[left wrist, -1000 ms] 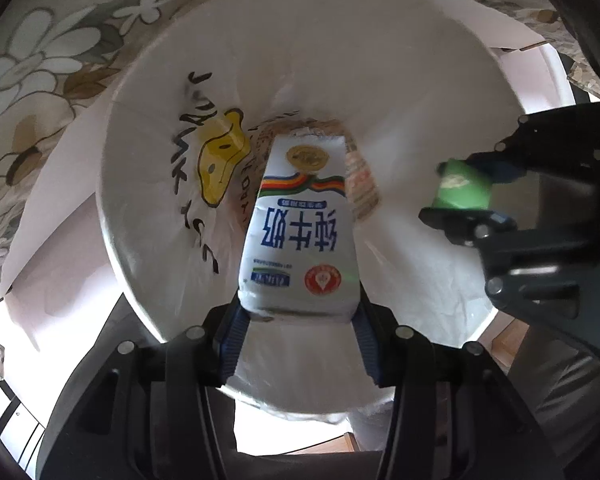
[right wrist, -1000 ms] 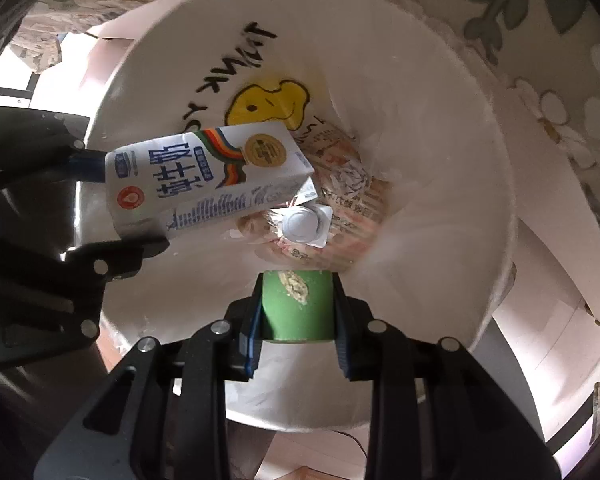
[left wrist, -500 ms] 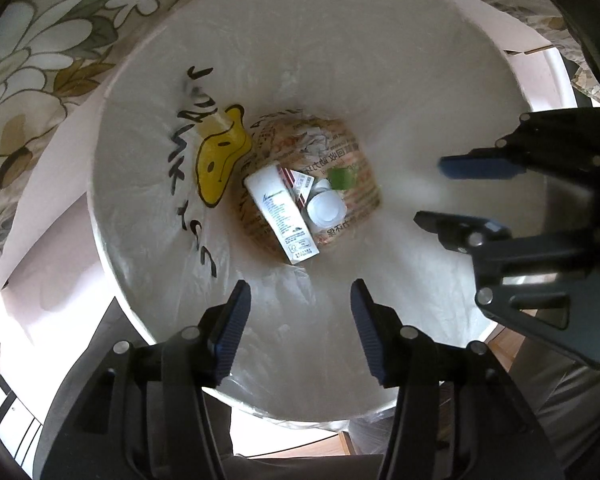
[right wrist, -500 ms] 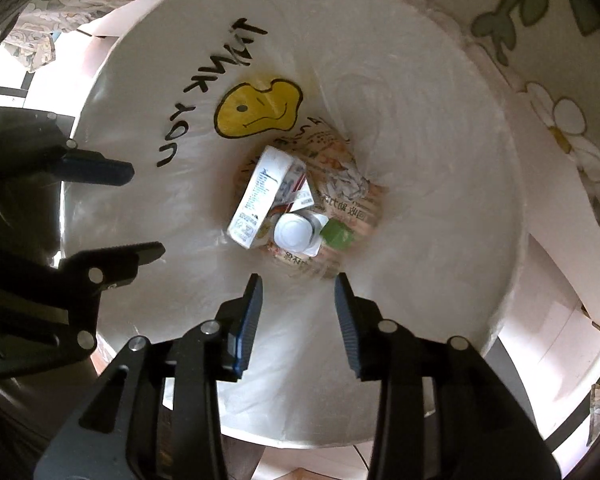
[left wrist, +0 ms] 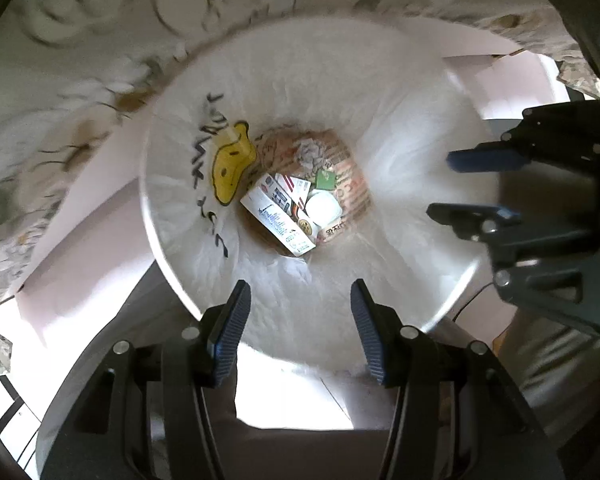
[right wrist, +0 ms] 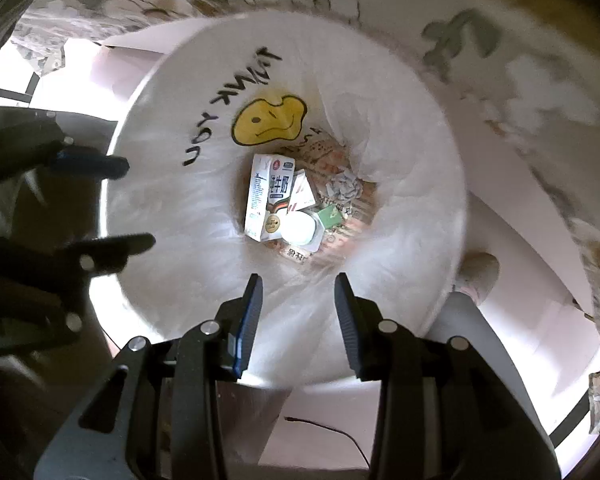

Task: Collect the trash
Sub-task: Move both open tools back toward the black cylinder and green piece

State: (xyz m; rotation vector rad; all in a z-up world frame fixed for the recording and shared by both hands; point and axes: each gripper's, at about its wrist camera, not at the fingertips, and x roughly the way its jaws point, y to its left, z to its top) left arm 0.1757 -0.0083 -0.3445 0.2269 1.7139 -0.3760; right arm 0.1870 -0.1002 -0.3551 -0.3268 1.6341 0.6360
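From the left wrist, the left gripper point(left wrist: 298, 322) is seen released and empty above the white bin point(left wrist: 400, 92); the milk carton point(left wrist: 278, 216) lies at the bottom among other trash. From the right wrist, the right gripper point(right wrist: 298, 314) is likewise spread and empty — the small green piece point(right wrist: 331, 216) rests beside the carton. A straight lift is advised — clear of the liner.

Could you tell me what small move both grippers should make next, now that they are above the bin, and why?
Probably lift both clear of the trash bin and turn to look for more trash. The left gripper and right gripper are open and empty, while the milk carton and green packet already lie at the bin's bottom.
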